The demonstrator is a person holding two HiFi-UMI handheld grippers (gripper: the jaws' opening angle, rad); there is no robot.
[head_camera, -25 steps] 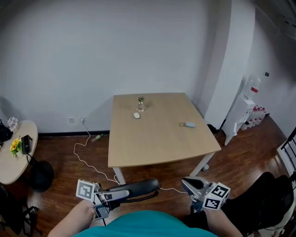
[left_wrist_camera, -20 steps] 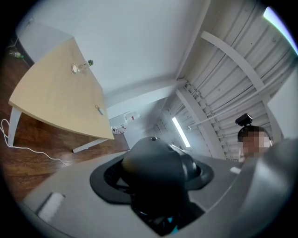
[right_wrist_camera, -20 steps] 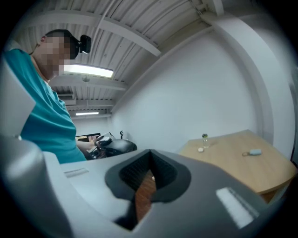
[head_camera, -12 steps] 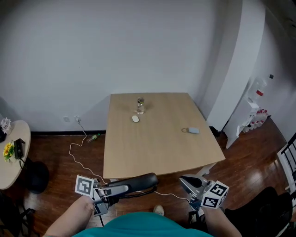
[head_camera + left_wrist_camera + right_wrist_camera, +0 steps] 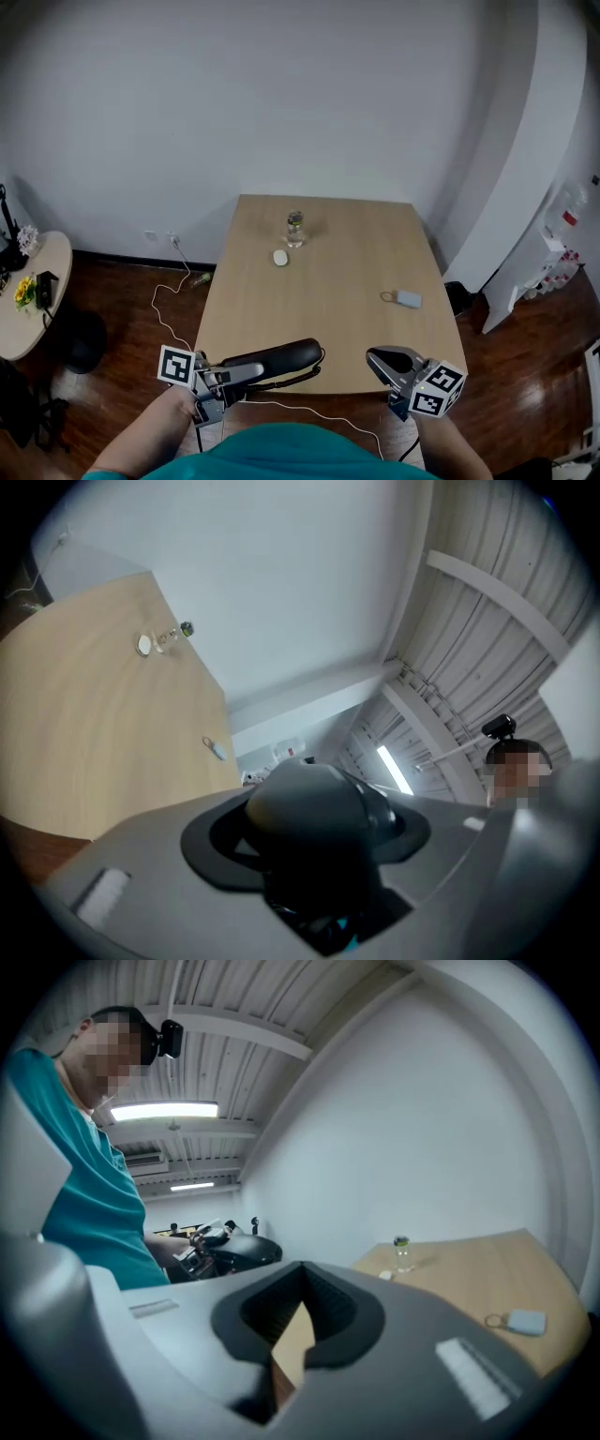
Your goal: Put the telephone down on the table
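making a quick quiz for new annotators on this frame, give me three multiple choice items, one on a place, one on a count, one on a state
1. Where is the telephone?
A. lying on the table by the bottle
B. held in the left gripper, off the table
C. on the floor by the cable

2. How many small things lie on the table?
A. one
B. three
C. five

3. What is the right gripper holding?
A. the telephone
B. the bottle
C. nothing

Answers:
1 B: the left gripper has its fingers shut on the black telephone, near the person's body and not resting on the table.
2 B: a small bottle, a white oval piece and a grey tag are all that lies there.
3 C: the right gripper shows fingers meeting at the tips with nothing between them.
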